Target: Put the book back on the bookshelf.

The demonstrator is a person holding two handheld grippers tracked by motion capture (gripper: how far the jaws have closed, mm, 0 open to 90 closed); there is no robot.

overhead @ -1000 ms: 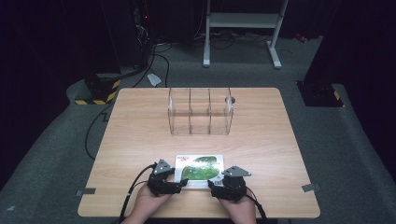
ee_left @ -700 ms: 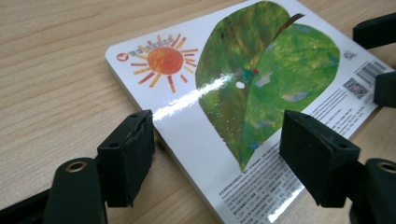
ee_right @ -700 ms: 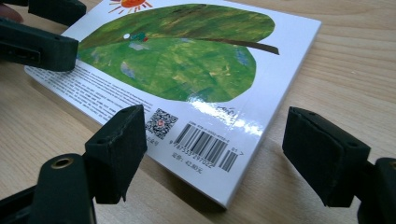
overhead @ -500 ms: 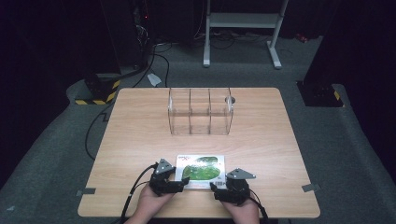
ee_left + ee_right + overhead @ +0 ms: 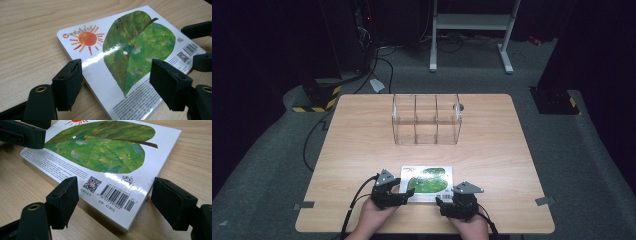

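Flat on the pale wood-grain counter (image 5: 362, 150): a glossy white picture book with a green leaf and an orange sun on its cover (image 5: 428, 181), directly ahead of both sets of jaws.

Left hand-held gripper (image 5: 116, 66): released, jaws just now closing a little. Astride the near edge of the book, sun side to its left, with no pad pressing yet. Right hand-held gripper (image 5: 116, 182): also released, wide astride the barcode corner, pads clear of the cover.

Judged step: taking hold of the book at its two near ends for a lift.

- Slide each lower jaw under the edge, low against the counter. Keep it from riding on top of the slick cover.
- Bite deep enough past the rim. A shallow pinch on gloss seems likely to slip.
- Close both sides together and evenly, so the book does not skate away from one hand-held gripper toward the other.
- Lift level, without twisting the two ends against each other.

Well beyond the jaws, past the book: a clear plastic organiser with three upright compartments (image 5: 427, 120), standing open on the counter.

Around the counter: grey carpeted floor (image 5: 572, 165), dark surroundings, a white metal stand (image 5: 472, 22) at the far side, a black-and-yellow striped block (image 5: 314, 102), and loose black cables (image 5: 379, 65).
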